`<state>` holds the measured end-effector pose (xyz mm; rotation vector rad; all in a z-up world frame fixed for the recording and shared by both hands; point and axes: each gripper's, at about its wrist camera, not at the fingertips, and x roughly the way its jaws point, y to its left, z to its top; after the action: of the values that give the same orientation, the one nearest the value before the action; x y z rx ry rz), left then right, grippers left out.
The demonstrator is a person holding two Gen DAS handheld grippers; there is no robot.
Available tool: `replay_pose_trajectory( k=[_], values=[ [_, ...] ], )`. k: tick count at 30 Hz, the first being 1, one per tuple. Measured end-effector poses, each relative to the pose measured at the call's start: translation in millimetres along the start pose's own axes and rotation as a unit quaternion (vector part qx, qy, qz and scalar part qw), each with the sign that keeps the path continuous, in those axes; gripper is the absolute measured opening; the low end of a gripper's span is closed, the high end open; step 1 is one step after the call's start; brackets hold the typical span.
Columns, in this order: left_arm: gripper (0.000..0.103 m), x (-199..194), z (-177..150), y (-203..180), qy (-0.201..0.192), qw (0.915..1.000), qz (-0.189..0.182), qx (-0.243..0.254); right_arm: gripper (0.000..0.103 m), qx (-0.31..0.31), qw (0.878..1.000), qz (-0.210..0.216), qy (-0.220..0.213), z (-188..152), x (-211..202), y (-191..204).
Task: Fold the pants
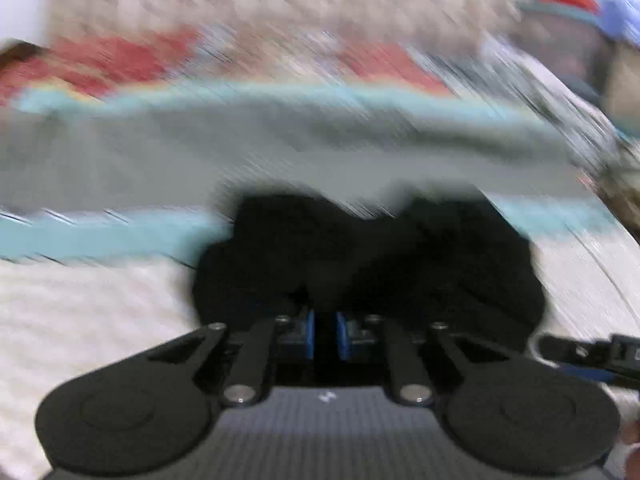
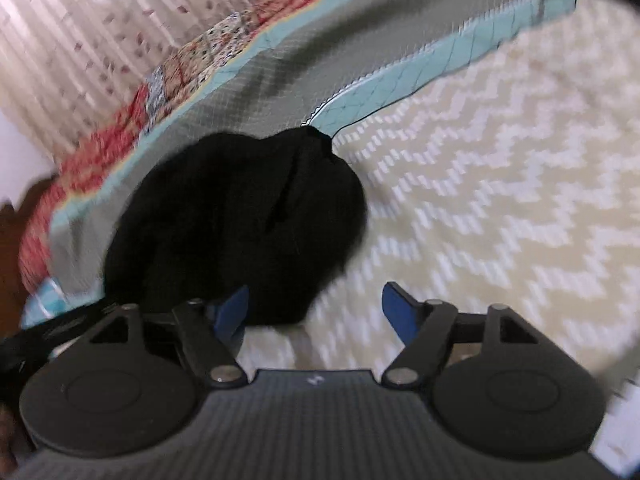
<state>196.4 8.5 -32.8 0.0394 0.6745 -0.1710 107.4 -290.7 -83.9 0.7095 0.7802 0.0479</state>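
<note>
Black pants (image 2: pixel 236 224) lie bunched in a dark heap on a cream bedspread (image 2: pixel 500 168) woven with a white zigzag, their far edge resting against a grey quilt (image 2: pixel 304 56) trimmed in turquoise. Beyond that quilt runs a band of red-and-floral patchwork (image 2: pixel 120 132), and past it a pale curtain (image 2: pixel 80 32).

The left gripper (image 1: pixel 325 336) has its blue pads (image 1: pixel 307 338) drawn nearly together just at the near edge of the pants; the fabric sits right ahead of the tips, but the blur leaves it unclear whether any cloth is pinched between them. The right gripper (image 2: pixel 316 312) stands with its jaws spread wide — one blue finger (image 2: pixel 234 304) touching or overlapping the near right corner of the pants, the other over bare bedspread beside them, nothing held. In the left wrist view the pants (image 1: pixel 368 264) fill the middle ground before the quilt (image 1: pixel 280 148), and the right gripper's dark tip (image 1: pixel 588 354) shows at the frame's right edge.
</note>
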Motion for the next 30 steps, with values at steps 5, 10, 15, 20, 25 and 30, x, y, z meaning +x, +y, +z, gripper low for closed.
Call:
replay_pose_trajectory(
  k=[5,10,15,20,25,30],
  values=[
    [0.011,-25.1,21.0,69.3,-0.009,0.9936,0.07,-0.089,0.027,0.013,0.998,0.043,0.035,10.7,30.6,18.7],
    [0.05,-71.4,0.3,101.0,-0.01,0.9812,0.051,-0.186,0.022,-0.044,0.992,0.108,0.041,-17.4,-14.2,60.6],
    [0.078,-78.1,-62.3,87.1,0.088,0.9428,-0.186,-0.262,0.022,-0.047,0.973,0.205,0.096,-63.9,-63.5,82.9],
    [0.097,-66.2,-102.8,68.2,0.184,0.8781,-0.308,-0.317,0.021,-0.067,0.959,0.244,0.13,-99.2,-93.3,97.7],
    [0.044,-72.5,-116.3,63.5,0.169,0.8643,-0.341,-0.329,0.021,-0.091,0.946,0.276,0.142,-105.6,-110.0,103.8],
    [0.029,-106.3,-103.3,108.2,0.118,0.8931,-0.284,-0.328,0.024,-0.11,0.937,0.29,0.16,-105.9,-95.3,122.8]
  ],
)
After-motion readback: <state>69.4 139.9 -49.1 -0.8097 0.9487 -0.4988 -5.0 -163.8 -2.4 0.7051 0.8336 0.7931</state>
